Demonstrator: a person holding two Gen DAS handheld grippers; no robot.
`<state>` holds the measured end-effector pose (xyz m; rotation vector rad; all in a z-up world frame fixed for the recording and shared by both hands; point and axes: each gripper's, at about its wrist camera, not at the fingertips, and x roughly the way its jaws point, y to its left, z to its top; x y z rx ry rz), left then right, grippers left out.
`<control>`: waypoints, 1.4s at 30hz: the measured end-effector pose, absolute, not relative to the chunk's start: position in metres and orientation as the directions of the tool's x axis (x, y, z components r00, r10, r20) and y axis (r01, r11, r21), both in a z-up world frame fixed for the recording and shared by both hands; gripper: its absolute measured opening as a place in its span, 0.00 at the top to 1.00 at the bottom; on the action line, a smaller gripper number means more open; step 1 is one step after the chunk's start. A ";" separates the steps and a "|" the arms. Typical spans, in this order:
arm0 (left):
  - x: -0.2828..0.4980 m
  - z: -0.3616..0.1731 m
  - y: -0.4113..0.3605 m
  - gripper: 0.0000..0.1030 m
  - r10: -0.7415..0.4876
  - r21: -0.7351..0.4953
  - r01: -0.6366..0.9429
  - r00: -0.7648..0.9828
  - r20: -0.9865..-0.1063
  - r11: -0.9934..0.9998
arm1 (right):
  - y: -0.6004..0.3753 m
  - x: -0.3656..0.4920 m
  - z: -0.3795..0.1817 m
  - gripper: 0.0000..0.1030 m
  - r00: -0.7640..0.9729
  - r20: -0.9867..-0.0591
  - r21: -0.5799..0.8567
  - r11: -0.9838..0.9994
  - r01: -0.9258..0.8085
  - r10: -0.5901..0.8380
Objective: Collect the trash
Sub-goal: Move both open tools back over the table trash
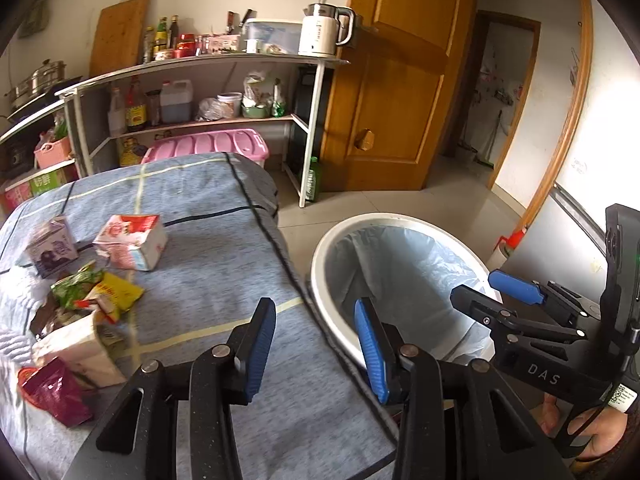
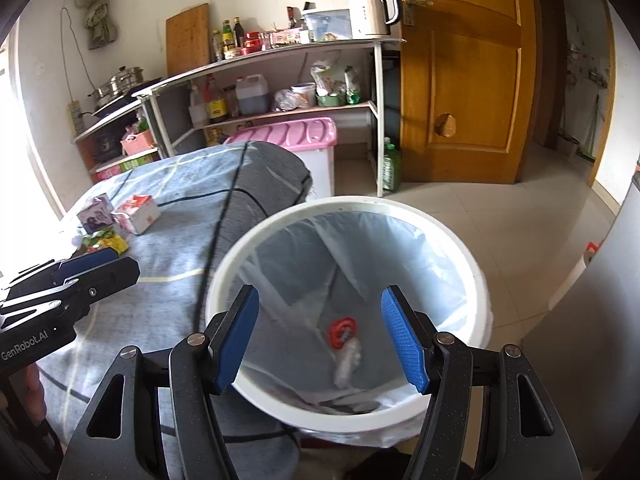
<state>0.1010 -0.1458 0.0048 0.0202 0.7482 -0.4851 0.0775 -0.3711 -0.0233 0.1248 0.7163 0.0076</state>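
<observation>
A: Trash, loose lot: purple carton (image 1: pixel 52 248), pink-and-white carton (image 1: pixel 132 242), green and yellow wrappers (image 1: pixel 96 288), white bag (image 1: pixel 76 350), magenta pouch (image 1: pixel 54 392). Location?

B: All on the table under the grey-blue checked cloth (image 1: pixel 208 248), grouped at its left side, well apart from the bin.

A: Trash bin (image 2: pixel 348 216)?

B: White, round, lined with a pale plastic bag, standing on the floor just beside the table's edge. Inside: one red-and-white crumpled piece (image 2: pixel 344 340), blurred.

A: Left gripper (image 1: pixel 316 348)?

B: Released, nothing between its blue pads; set over the table edge, one finger above the cloth, the other above the bin rim.

A: Right gripper (image 2: pixel 320 336)?

B: Released, empty, spread wide, held directly above the bin's mouth.

A: Background?

B: Shelf unit (image 1: pixel 224 64) with white kettle (image 1: pixel 324 30), pink-lidded box (image 1: pixel 208 146), wooden door (image 1: pixel 400 80).
</observation>
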 end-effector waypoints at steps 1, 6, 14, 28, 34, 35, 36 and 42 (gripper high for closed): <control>0.099 0.006 -0.138 0.60 -0.409 -0.150 0.420 0.636 -0.654 0.895 | -0.367 0.077 -0.022 0.37 0.757 -0.651 0.119 0.993 0.027 0.057; 0.090 0.009 -0.092 0.57 -0.348 -0.144 0.338 0.686 -0.639 0.930 | -0.337 0.078 -0.021 0.37 0.765 -0.633 0.139 0.989 -0.044 0.123; 0.080 0.006 -0.015 0.54 -0.229 -0.136 0.185 0.737 -0.636 0.973 | -0.282 0.087 -0.024 0.37 0.736 -0.637 0.161 0.973 -0.165 0.230; 0.074 -0.005 0.091 0.48 -0.088 -0.162 -0.021 0.765 -0.638 0.987 | -0.192 0.110 -0.033 0.37 0.666 -0.653 0.159 0.925 -0.345 0.361; 0.078 -0.013 0.120 0.48 -0.073 -0.170 -0.051 0.753 -0.653 0.984 | -0.164 0.126 -0.037 0.37 0.632 -0.660 0.164 0.899 -0.407 0.407; 0.079 -0.014 0.123 0.48 -0.066 -0.166 -0.059 0.752 -0.656 0.984 | -0.161 0.127 -0.038 0.37 0.621 -0.661 0.176 0.892 -0.417 0.420; 0.079 -0.015 0.127 0.48 -0.058 -0.165 -0.069 0.749 -0.659 0.984 | -0.158 0.127 -0.039 0.37 0.613 -0.657 0.191 0.884 -0.427 0.438; 0.082 -0.022 0.147 0.47 -0.046 -0.173 -0.095 0.743 -0.667 0.980 | -0.131 0.121 -0.043 0.37 0.555 -0.646 0.238 0.829 -0.506 0.524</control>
